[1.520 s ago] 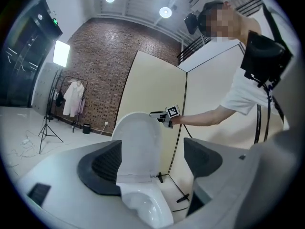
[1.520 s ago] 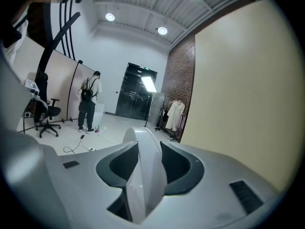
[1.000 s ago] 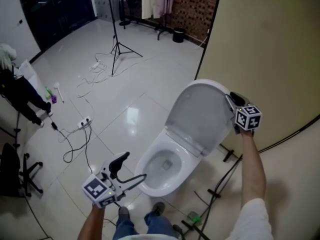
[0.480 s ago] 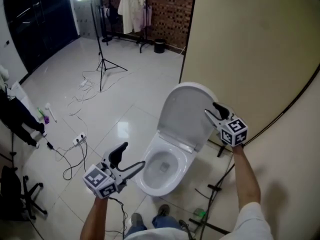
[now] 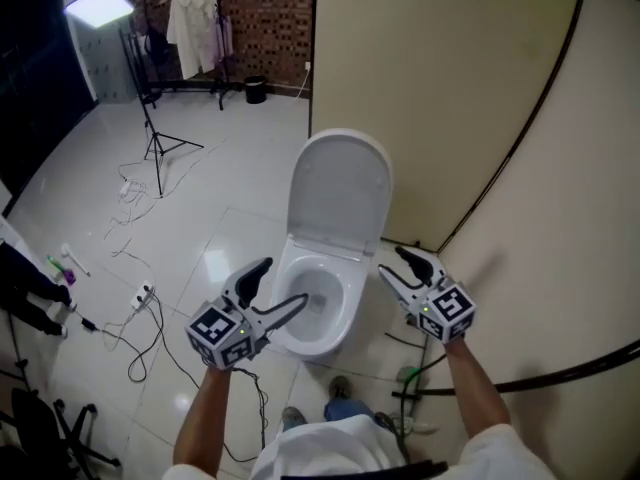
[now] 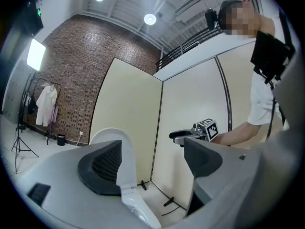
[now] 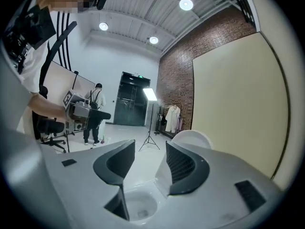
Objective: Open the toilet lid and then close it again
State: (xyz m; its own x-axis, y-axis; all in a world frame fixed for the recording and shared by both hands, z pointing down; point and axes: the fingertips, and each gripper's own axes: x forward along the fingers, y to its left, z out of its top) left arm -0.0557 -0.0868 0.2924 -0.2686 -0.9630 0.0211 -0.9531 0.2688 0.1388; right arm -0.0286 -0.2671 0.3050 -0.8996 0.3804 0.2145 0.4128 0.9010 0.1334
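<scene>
The white toilet has its lid (image 5: 338,193) standing upright against the beige wall, and the bowl (image 5: 312,303) lies uncovered below it. My left gripper (image 5: 283,283) hovers at the bowl's near left rim, jaws wide open and empty. My right gripper (image 5: 392,264) is to the right of the bowl, well short of the lid, jaws open with nothing between them. In the left gripper view the lid (image 6: 107,137) shows past the left gripper (image 6: 152,166), with the right gripper (image 6: 188,136) beyond. In the right gripper view the right gripper (image 7: 150,163) frames the bowl (image 7: 138,206) and lid (image 7: 190,138).
Beige partition walls (image 5: 450,88) close in behind and to the right of the toilet. A light stand (image 5: 150,128), floor cables (image 5: 130,343) and a power strip (image 5: 142,293) lie to the left. A clothes rack (image 5: 195,28) stands far back. A person (image 7: 95,113) stands in the distance.
My right gripper has come off the lid's upper right edge and drawn back toward me beside the bowl, jaws wider. The lid stays upright. The left gripper rose a little.
</scene>
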